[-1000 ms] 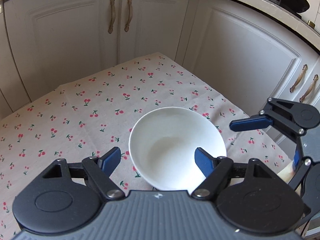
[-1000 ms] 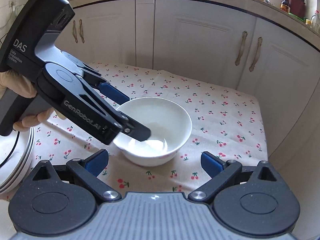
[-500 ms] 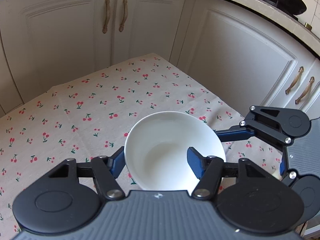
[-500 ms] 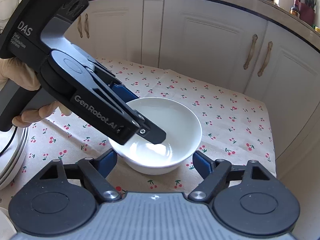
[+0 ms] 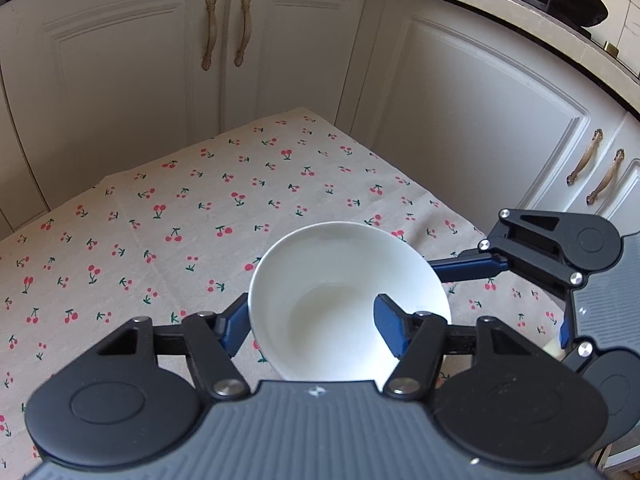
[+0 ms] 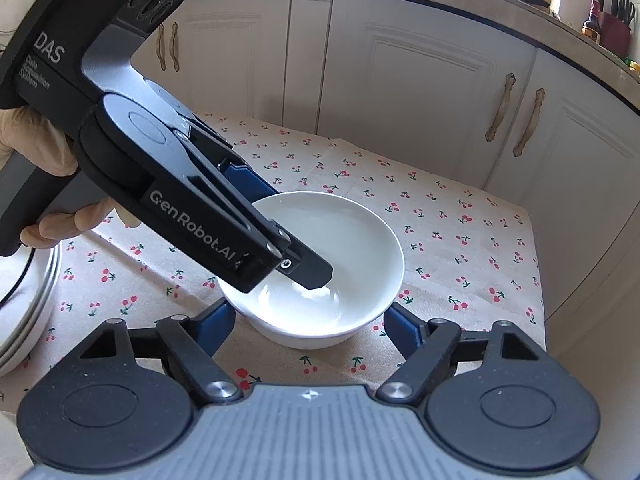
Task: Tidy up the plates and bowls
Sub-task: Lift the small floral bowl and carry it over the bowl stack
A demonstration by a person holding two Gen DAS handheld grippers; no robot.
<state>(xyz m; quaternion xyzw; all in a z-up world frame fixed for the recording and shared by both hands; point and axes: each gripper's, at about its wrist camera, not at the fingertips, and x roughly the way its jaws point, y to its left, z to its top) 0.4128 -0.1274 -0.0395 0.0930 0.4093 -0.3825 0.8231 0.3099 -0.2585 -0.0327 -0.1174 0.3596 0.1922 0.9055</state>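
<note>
A: The left gripper (image 5: 312,330) is pinching the white bowl's (image 5: 340,300) near wall, one finger inside, one outside. The right gripper (image 6: 306,324) has just been closing, its jaws flanking the bowl's base, seemingly not pressing yet.

B: So it's sitting on the cherry tablecloth (image 6: 460,216), plates (image 6: 28,312) stacked at left. I'd be lifting level, squeezing gently.

A: I'm reading "GenRobot.AI" and "DAS" on the left tool.
</note>
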